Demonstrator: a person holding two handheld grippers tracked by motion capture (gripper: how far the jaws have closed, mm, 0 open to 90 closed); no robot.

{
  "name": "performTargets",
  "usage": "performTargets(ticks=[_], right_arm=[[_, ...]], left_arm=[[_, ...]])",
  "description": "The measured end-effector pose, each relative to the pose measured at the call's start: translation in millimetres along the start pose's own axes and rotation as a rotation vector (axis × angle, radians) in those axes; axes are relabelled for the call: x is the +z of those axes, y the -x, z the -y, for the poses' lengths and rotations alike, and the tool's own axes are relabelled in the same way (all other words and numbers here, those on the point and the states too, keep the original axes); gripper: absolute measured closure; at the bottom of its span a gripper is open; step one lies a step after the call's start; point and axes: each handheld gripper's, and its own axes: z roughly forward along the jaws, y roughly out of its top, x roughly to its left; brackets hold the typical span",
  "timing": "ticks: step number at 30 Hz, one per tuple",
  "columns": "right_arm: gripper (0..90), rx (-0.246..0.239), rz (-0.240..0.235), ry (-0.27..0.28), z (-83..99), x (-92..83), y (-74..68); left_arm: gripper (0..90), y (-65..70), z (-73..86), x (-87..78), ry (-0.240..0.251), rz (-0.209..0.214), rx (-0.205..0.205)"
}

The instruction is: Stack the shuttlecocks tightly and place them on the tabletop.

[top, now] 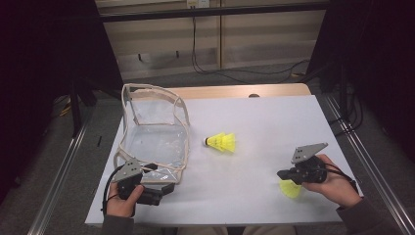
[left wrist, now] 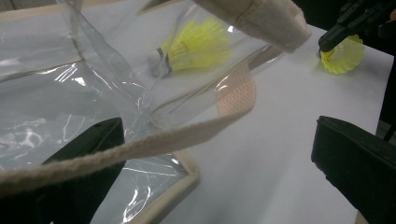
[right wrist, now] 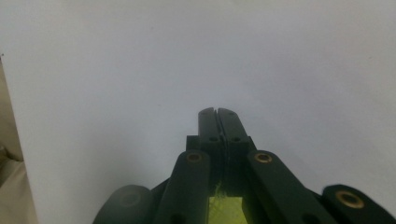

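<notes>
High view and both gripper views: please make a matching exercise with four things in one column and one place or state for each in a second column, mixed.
Things
1. clear plastic bag with beige fabric trim
2. yellow shuttlecocks with white cork tip
3. yellow mesh-skirt shuttlecock
4. left gripper

Places or states
A. lying free in the middle of the white table
B. jaws wide open at the bag's near edge
C. clamped in the shut right gripper
D. standing open at the table's left side

Pairs: 1-D, 2-A, 3-C, 4-B
</notes>
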Motion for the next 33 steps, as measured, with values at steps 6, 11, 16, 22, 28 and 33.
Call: performTargets(ticks=[6,11,16,22,28,33], right_arm=[[90.0,0.0,-0.02,0.047,-15.7,6.0,0.7],[90.0,-0.007,-0.034,0.095,-32.6,13.8,-1.6],[90.0,-0.002,-0.042,0.144,-47.4,21.3,-1.8],[90.0,0.005,-0.053,0.184,-58.8,32.5,-2.8],[89.1,0.004,-0.041,0.174,-59.5,38.7,-1.1],[88.5,0.012,-0.029,0.172,-55.2,39.9,1.3]], left_arm=[[3.1,-0.1,0.0,0.1,0.002,0.0,-0.001],[3.1,-0.2,0.0,-0.4,-0.002,0.001,-0.001],[3.1,-0.2,-0.1,-0.6,-0.002,0.001,0.0],[3.1,-0.2,0.0,-0.6,-0.002,0.001,-0.001],[3.1,-0.3,-0.1,-0.8,-0.002,0.001,0.0],[3.1,-0.6,-0.1,-1.2,0.004,0.0,0.002]])
